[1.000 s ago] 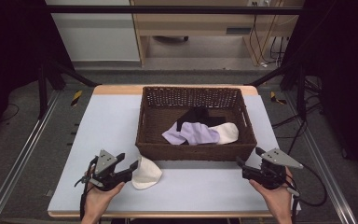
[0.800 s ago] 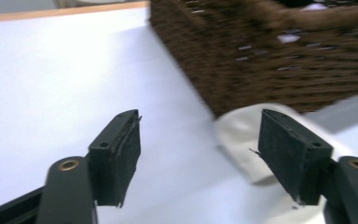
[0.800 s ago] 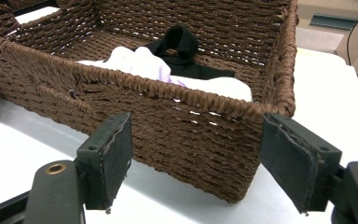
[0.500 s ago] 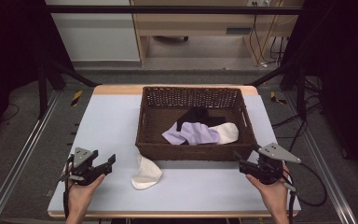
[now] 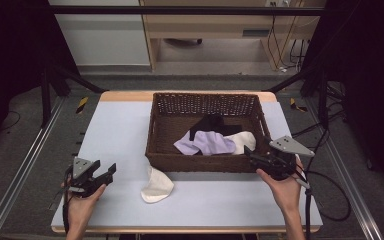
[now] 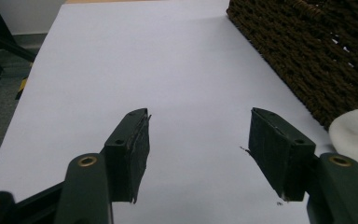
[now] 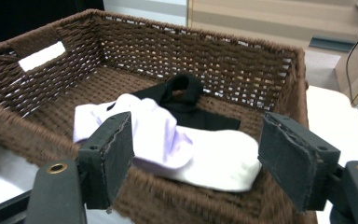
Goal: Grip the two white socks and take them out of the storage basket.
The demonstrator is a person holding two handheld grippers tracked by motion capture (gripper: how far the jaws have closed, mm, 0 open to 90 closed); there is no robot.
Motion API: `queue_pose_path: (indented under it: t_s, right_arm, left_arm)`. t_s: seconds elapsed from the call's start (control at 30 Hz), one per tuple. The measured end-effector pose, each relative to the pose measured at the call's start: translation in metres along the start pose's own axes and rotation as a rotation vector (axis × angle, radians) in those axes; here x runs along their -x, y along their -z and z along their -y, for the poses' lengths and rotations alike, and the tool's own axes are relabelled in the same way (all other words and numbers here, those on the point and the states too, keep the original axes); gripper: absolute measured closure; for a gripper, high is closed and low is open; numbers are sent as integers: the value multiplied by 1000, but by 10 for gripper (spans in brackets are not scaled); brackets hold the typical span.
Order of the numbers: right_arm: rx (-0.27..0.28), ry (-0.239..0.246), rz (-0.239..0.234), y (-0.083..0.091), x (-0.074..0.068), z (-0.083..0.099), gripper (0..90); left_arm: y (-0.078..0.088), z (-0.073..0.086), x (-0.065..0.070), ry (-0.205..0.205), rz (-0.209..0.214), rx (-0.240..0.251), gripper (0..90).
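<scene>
Left gripper [image 5: 111, 171] open, empty (jaws just narrowing), white sock [image 5: 156, 185] lying on table [image 5: 115, 130] just right of it, outside basket [image 5: 155, 130]. Right gripper [image 5: 248, 154] open, empty, farther off at basket's front rim; left nearer.

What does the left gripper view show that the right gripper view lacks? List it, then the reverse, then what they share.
Left gripper view: a broad stretch of the pale lavender table top, the brown woven basket from outside, and the edge of a cream sock lying on the table.

Right gripper view: the basket's inside, holding a lilac sock, a white sock and a black sock.

Both: the same basket, and each hand-held gripper's own black jaws standing apart with nothing between them.
</scene>
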State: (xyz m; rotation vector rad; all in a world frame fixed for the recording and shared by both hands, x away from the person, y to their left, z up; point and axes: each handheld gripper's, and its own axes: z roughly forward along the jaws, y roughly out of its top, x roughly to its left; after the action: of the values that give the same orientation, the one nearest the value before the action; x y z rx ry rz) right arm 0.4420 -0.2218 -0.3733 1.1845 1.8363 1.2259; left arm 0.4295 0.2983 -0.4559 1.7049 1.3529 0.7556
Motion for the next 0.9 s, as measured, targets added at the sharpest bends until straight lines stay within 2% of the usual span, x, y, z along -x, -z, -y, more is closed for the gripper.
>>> queue_pose_path:
  t_s: [0.1,0.3,0.43,0.57,0.7,0.8,0.9]
  right_arm:
    - [-3,-14,-1,-10,-1,-10,286]
    - [-18,-9,-1,-26,-1,-26,299]
    - [-32,-7,0,-38,0,-34,304]
    - [-43,-8,4,-46,1,-38,316]
    - [-70,-9,6,-65,9,-46,343]
    - [-77,-15,11,-73,14,-49,355]
    - [-117,-21,13,-90,23,-52,390]
  left_arm:
    - [0,0,-1,6,4,8,383]
    - [-2,-1,1,0,19,25,369]
    - [-2,-1,2,-2,28,71,368]
    - [1,-2,1,-1,18,90,365]
    - [2,-1,-1,5,13,91,367]
    - [2,0,-3,13,2,94,367]
    - [1,2,-4,19,-9,84,366]
